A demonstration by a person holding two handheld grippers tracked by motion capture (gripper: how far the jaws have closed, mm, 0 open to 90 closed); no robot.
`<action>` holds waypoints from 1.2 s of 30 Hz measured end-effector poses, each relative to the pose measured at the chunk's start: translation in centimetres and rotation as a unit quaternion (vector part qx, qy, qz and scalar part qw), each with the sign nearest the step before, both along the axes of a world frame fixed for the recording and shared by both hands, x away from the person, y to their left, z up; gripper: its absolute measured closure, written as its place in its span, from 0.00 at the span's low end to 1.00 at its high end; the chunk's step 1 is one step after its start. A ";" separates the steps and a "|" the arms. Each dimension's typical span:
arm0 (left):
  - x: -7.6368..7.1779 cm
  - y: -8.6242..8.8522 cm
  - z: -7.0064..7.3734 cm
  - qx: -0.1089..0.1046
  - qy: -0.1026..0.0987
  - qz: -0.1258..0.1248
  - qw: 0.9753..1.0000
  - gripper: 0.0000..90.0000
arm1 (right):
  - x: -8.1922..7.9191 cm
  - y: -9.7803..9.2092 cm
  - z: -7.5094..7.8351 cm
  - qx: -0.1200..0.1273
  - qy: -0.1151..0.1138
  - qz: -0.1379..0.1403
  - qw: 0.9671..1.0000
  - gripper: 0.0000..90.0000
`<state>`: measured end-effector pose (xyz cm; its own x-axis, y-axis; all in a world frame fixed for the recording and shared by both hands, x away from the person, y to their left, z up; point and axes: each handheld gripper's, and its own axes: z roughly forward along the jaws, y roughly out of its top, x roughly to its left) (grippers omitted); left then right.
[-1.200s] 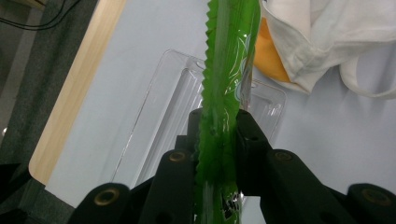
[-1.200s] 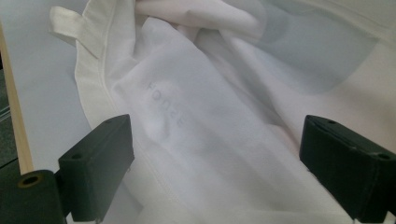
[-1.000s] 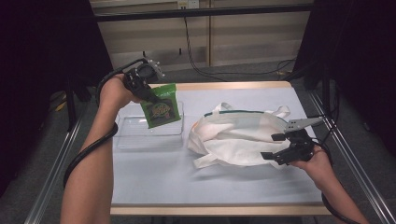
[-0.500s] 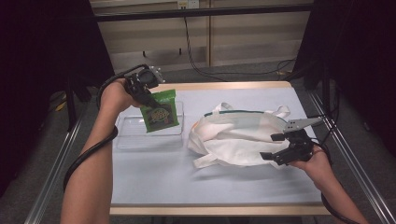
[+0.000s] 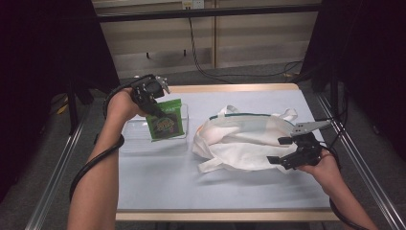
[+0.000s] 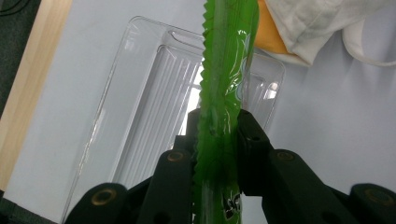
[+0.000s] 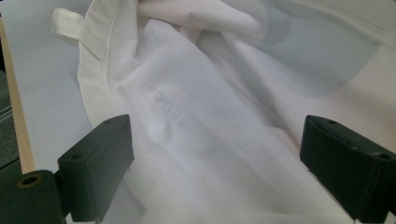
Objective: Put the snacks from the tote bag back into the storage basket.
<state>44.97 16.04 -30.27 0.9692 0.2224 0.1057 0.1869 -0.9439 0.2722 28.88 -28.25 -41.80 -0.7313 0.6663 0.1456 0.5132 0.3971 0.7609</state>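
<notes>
Left to right. My left gripper (image 5: 154, 103) was clamped on the top edge of the green snack packet (image 5: 165, 125), which hung upright above the clear plastic tray (image 5: 139, 139) at the table's (image 5: 158, 191) left; in the left gripper view the jaws pinched the packet (image 6: 219, 116) edge-on over the tray (image 6: 140, 93). To do this step well, I judged, I should keep that pinch firm and carry the packet level toward the white cloth bag (image 5: 249, 139) at centre, clearing the tray's far wall before lowering. At right, my right gripper (image 5: 286, 151) stood with jaws wide apart at the bag's near edge, gripping nothing; it should take a fold of cloth (image 7: 210, 116) and lift the mouth open. Against the frame one second earlier, the packet had risen slightly and hung straighter; the right gripper had not moved.
</notes>
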 end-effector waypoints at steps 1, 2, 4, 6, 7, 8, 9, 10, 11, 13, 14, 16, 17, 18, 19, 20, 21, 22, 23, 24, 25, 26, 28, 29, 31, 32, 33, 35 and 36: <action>-0.1 0.0 -0.3 -0.013 0.000 0.010 1.000 0.86 | 0.0 0.0 0.0 0.001 -0.001 0.000 1.000 0.10; -0.1 0.0 -0.3 -0.007 0.002 0.004 1.000 0.86 | 0.0 0.0 0.0 0.000 -0.001 0.000 1.000 0.10; -0.2 -0.1 -0.7 -0.011 0.003 0.002 1.000 0.86 | 0.0 0.0 0.0 -0.001 -0.002 0.000 1.000 0.10; -0.2 -0.2 -1.0 -0.014 0.007 0.006 1.000 0.85 | 0.0 0.0 0.0 0.000 0.000 0.000 1.000 0.10; -0.2 -0.2 -1.2 -0.013 0.002 0.004 1.000 0.85 | 0.0 0.0 0.0 -0.001 0.000 0.001 1.000 0.10; -0.2 -0.2 -1.4 -0.014 0.007 0.005 1.000 0.85 | 0.0 0.1 0.0 -0.001 -0.001 0.001 1.000 0.10; -0.2 -0.2 -1.5 -0.013 0.008 0.006 1.000 0.85 | 0.0 0.1 0.0 0.000 0.000 0.003 1.000 0.10; -0.2 -0.2 -1.7 -0.006 0.011 0.001 1.000 0.85 | 0.0 0.1 0.0 -0.002 -0.001 0.003 1.000 0.10; -0.3 -0.2 -1.9 -0.014 0.012 0.006 1.000 0.85 | 0.0 0.1 0.0 -0.002 -0.001 0.003 1.000 0.10; -0.3 -0.3 -2.2 -0.015 0.012 0.002 1.000 0.84 | 0.0 0.1 0.0 -0.003 -0.001 0.003 1.000 0.10; -0.4 -0.3 -2.3 -0.013 0.011 0.004 1.000 0.84 | 0.0 0.1 0.0 -0.003 -0.001 0.003 1.000 0.10; -0.3 -0.3 -2.5 -0.007 0.012 -0.004 1.000 0.84 | 0.0 0.1 0.0 -0.003 -0.001 0.002 1.000 0.10; -0.3 -0.3 -2.7 -0.014 0.014 0.003 1.000 0.83 | 0.0 0.1 0.0 -0.003 -0.001 0.003 1.000 0.10; -0.3 -0.2 -2.8 -0.016 0.016 0.003 1.000 0.83 | -0.1 0.1 0.0 -0.004 -0.001 0.003 1.000 0.10; -0.4 -0.2 -3.0 -0.016 0.019 0.003 1.000 0.83 | -0.1 0.1 0.1 -0.005 -0.002 0.002 1.000 0.10; -0.4 -0.2 -3.1 -0.016 0.020 0.006 1.000 0.83 | -0.1 0.1 0.1 -0.005 -0.002 0.001 1.000 0.10; -0.4 -0.2 -3.3 -0.017 0.020 0.005 1.000 0.82 | -0.1 0.1 0.1 -0.004 -0.003 0.001 1.000 0.10; -0.4 -0.1 -3.5 -0.018 0.021 0.005 1.000 0.82 | -0.1 0.1 0.1 -0.003 -0.002 0.001 1.000 0.10; -0.4 -0.1 -3.6 -0.016 0.023 0.000 1.000 0.82 | -0.1 0.1 0.1 -0.002 -0.002 0.001 1.000 0.10; -0.5 -0.2 -3.8 -0.020 0.022 0.000 1.000 0.82 | -0.1 0.1 0.1 -0.003 -0.003 0.001 1.000 0.10; -0.4 -0.2 -3.9 -0.017 0.022 -0.005 1.000 0.82 | -0.1 0.1 0.1 -0.003 -0.002 0.000 1.000 0.10; -0.7 -0.3 -4.2 -0.040 0.027 0.019 0.999 0.81 | -0.1 0.1 0.1 -0.004 -0.002 0.000 1.000 0.10; -0.5 -0.3 -4.1 -0.029 0.026 0.005 0.999 0.80 | 0.0 0.1 0.0 -0.003 0.000 0.002 1.000 0.10; -0.3 -0.3 -4.0 -0.016 0.027 -0.006 0.999 0.80 | 0.0 0.1 0.0 -0.004 0.001 0.001 1.000 0.10; -0.5 -0.3 -4.1 -0.027 0.028 0.006 0.999 0.80 | 0.0 0.2 -0.1 -0.006 -0.001 0.001 1.000 0.10; -0.5 -0.3 -4.1 -0.024 0.029 0.003 0.999 0.79 | 0.0 0.2 -0.1 -0.005 0.000 0.001 1.000 0.10; -0.4 -0.3 -4.1 -0.023 0.028 0.002 0.999 0.79 | 0.0 0.2 -0.1 -0.006 -0.001 0.002 1.000 0.10; -0.4 -0.2 -4.1 -0.023 0.029 0.001 0.999 0.78 | 0.0 0.2 0.0 -0.005 -0.002 0.002 1.000 0.10; -0.5 -0.2 -4.2 -0.027 0.030 0.007 0.999 0.76 | 0.0 0.2 0.0 -0.005 -0.002 0.003 1.000 0.10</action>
<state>44.51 15.83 -34.51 0.9701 0.2405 0.0341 0.2184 -0.9251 0.3107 28.87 -28.06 -41.78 -0.7361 0.6631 0.1355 0.5070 0.4076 0.7595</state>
